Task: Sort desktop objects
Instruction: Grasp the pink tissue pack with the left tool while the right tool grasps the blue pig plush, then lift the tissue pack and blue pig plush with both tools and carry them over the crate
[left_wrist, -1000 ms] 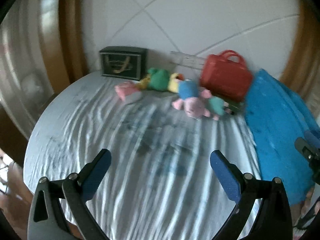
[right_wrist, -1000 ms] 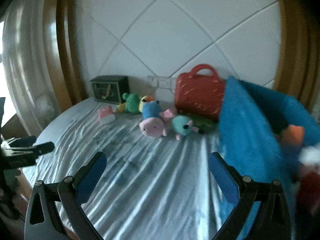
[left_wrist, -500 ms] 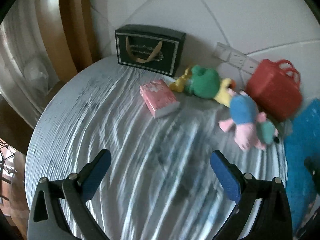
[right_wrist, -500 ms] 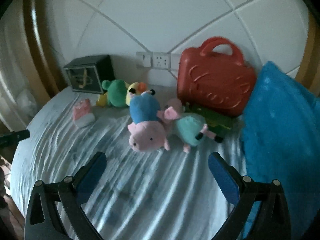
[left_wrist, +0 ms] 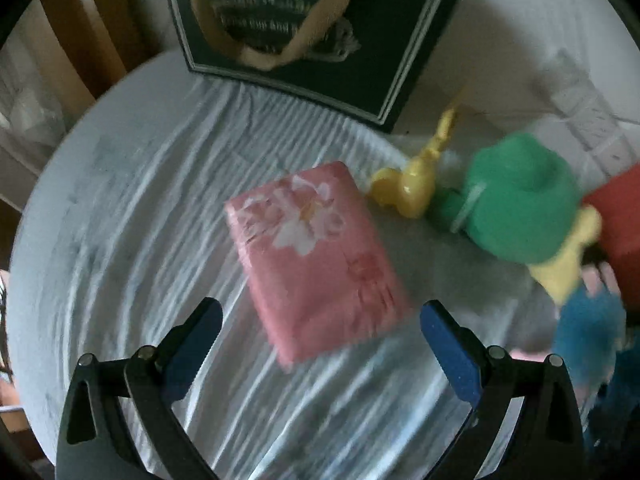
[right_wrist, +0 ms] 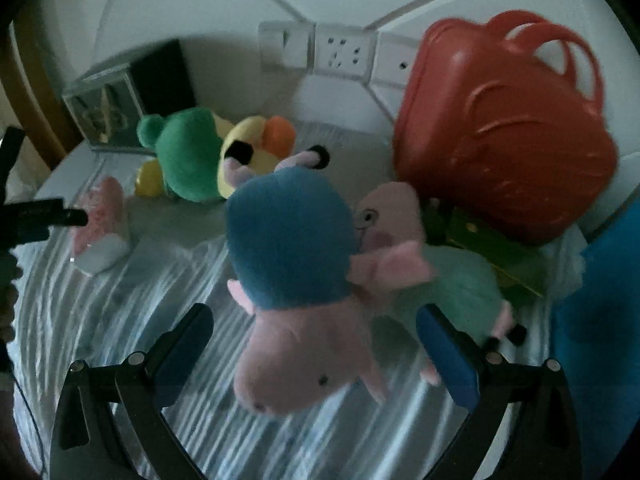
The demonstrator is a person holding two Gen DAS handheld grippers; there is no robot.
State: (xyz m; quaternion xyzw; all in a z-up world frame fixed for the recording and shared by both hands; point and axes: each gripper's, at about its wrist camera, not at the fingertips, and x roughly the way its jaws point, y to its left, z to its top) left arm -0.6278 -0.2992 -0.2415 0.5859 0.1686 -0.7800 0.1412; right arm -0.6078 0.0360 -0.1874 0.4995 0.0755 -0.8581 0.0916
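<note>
Both grippers have come in much closer than they were a second ago, and each one now has a thing right in front of it. The left gripper [left_wrist: 320, 332] has its two blue fingers spread wide with nothing between them yet. Just past the tips lies the pink tissue pack [left_wrist: 316, 256], flat on the table and turned a bit sideways. It is a soft, squashy block in shiny plastic wrap with white flowers printed on it.

The right gripper [right_wrist: 314, 336] is spread wide too, and holds nothing. The fuzzy pig toy in a blue dress [right_wrist: 292, 280] now lies between its fingers, nose pointing toward the camera. It looks ready to be grabbed first, I think.

A second pig toy in a pale green dress [right_wrist: 444, 280] touches the first one. Behind them sit a green and yellow plush [right_wrist: 200, 156], a hard, smooth red plastic case [right_wrist: 500, 140] with handles, and a dark gift bag [left_wrist: 312, 28] against the wall. The wrinkly white tablecloth [left_wrist: 120, 208] covers the round table.
</note>
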